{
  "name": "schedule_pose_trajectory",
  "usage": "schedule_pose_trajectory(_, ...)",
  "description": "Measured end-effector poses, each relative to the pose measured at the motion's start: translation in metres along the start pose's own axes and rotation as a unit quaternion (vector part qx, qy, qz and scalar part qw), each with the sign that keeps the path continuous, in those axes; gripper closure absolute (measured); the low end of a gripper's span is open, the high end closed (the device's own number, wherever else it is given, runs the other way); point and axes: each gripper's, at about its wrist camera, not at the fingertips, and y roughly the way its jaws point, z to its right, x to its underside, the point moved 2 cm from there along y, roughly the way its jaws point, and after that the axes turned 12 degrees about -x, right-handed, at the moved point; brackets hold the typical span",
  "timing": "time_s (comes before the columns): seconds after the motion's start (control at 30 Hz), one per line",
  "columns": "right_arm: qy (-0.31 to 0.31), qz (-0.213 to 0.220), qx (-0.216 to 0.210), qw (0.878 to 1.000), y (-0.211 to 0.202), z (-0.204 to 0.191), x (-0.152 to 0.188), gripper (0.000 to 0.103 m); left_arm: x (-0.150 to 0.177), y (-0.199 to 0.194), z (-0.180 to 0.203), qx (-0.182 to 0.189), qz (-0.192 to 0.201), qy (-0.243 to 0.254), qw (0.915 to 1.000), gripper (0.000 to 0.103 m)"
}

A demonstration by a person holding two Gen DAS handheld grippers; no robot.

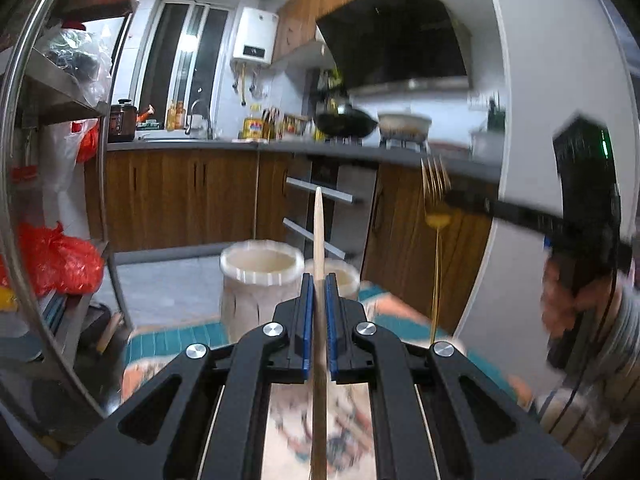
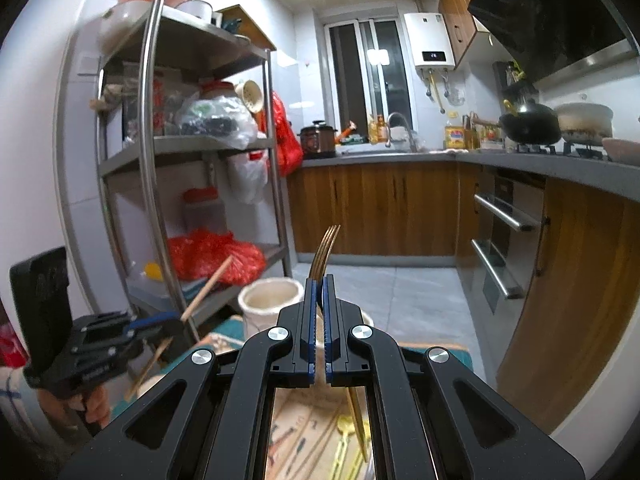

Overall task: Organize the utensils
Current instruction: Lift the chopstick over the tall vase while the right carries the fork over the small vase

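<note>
My left gripper [image 1: 319,280] is shut on a pale wooden chopstick [image 1: 319,232] that points up and forward. Just beyond its fingertips stand two white ribbed holders, a larger one [image 1: 262,276] and a smaller one [image 1: 345,276]. My right gripper [image 2: 319,280] is shut on a golden fork [image 2: 326,246], tines upward, handle running down behind the jaws. In the left wrist view the right gripper [image 1: 454,200] holds the fork [image 1: 435,184] upright at the right. In the right wrist view the left gripper [image 2: 176,324] with the chopstick [image 2: 208,286] is at the lower left, beside the large holder [image 2: 272,300].
A patterned cloth [image 2: 304,420] below carries a yellow utensil [image 2: 345,436]. A steel shelf rack [image 2: 152,152] with red bags stands left. Wooden cabinets, oven handles [image 2: 504,216] and a grey counter [image 2: 560,168] with a wok run along the right. A person's hand [image 1: 560,300] grips the right tool.
</note>
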Motion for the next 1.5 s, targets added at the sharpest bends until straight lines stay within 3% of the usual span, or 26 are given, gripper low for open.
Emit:
schedule_pose_trajectory(0.13,-0.005,0.011,-0.005,1.0,0.01,-0.003,-0.015,0.099,-0.03,0.018,-0.013,0.001,0.032,-0.021,0.9993,0.097)
schedule_pose_trajectory(0.43,0.007,0.03,-0.017,0.999,0.035,0.005,-0.053,0.1,-0.077,0.088,-0.045,0.036,0.044,-0.106,0.9927,0.097)
schedule_pose_trajectory(0.8,0.006,0.074,-0.014,0.997,0.076,0.017,-0.087,0.1,-0.073,0.147,-0.038,0.022,0.042,-0.11,0.9928,0.097)
schedule_pose_trajectory(0.97,0.025,0.082,-0.025,0.996,0.092,0.028,-0.078,0.1,-0.06,0.159,-0.041,-0.01,0.035,-0.112,0.9931,0.097)
schedule_pose_trajectory(1.17,0.062,0.069,-0.04,0.995,0.107,0.041,-0.048,0.1,-0.051,0.16,-0.04,-0.02,0.034,-0.091,0.9951,0.097)
schedule_pose_trajectory(1.5,0.096,0.045,-0.016,0.994,0.115,0.06,-0.014,0.1,-0.03,0.153,-0.034,-0.026,0.022,-0.066,0.9972,0.097)
